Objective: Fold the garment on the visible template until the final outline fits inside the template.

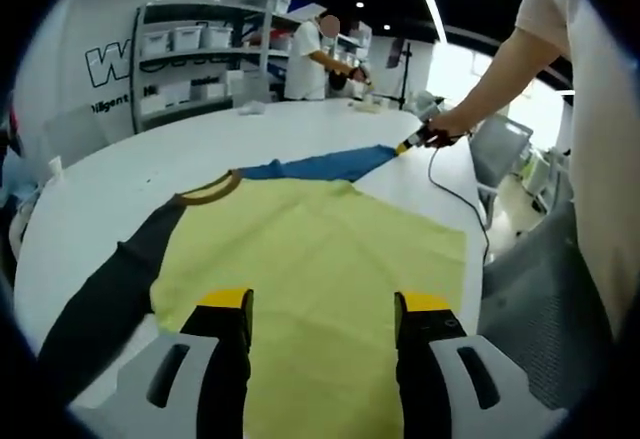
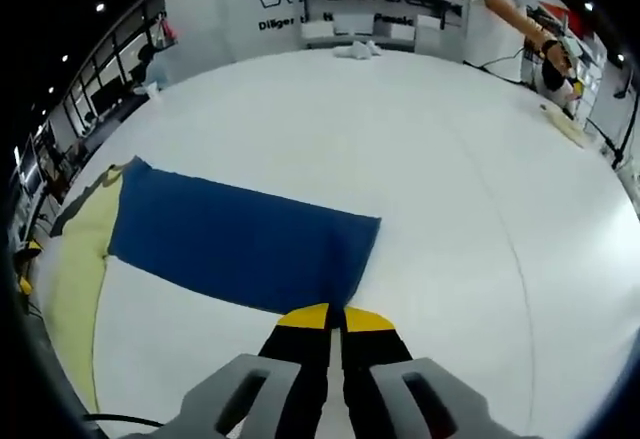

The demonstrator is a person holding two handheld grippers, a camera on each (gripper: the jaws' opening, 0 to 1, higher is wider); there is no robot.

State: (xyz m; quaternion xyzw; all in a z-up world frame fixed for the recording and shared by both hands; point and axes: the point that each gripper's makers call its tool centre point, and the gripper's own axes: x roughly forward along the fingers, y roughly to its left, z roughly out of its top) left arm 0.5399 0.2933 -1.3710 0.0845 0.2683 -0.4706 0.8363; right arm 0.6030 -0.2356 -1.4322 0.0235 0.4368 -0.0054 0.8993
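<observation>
1. One garment [image 1: 310,249]: yellow body, one blue sleeve [image 1: 325,166], one dark sleeve [image 1: 115,284], brown collar [image 1: 212,191]. It lies flat on the white table [image 1: 100,179], centre of the left gripper view.
2. Two grippers. The left gripper [image 1: 322,324] rises from the bottom of its view, jaws spread wide over the yellow body; whether the tips touch the cloth, can't tell.
3. The right gripper [image 2: 330,319], bottom centre of the right gripper view, has its jaws pressed together at the cuff edge of the blue sleeve [image 2: 240,244], pinching it. It also shows at upper right of the left gripper view, held in a hand [image 1: 445,124] at the sleeve tip.
4. Edges: the yellow hem runs close to the table's near edge, lower part of the left gripper view; the dark sleeve reaches toward lower left. The blue sleeve stretches out straight, upper centre.
5. Open room: wide bare table above and right of the blue sleeve in the right gripper view.
6. Containers: several white bins [image 1: 185,37] on shelves [image 1: 200,54], upper left of the left gripper view; contents can't tell.
7. One other person [image 1: 305,59] stands at the table's far side.
</observation>
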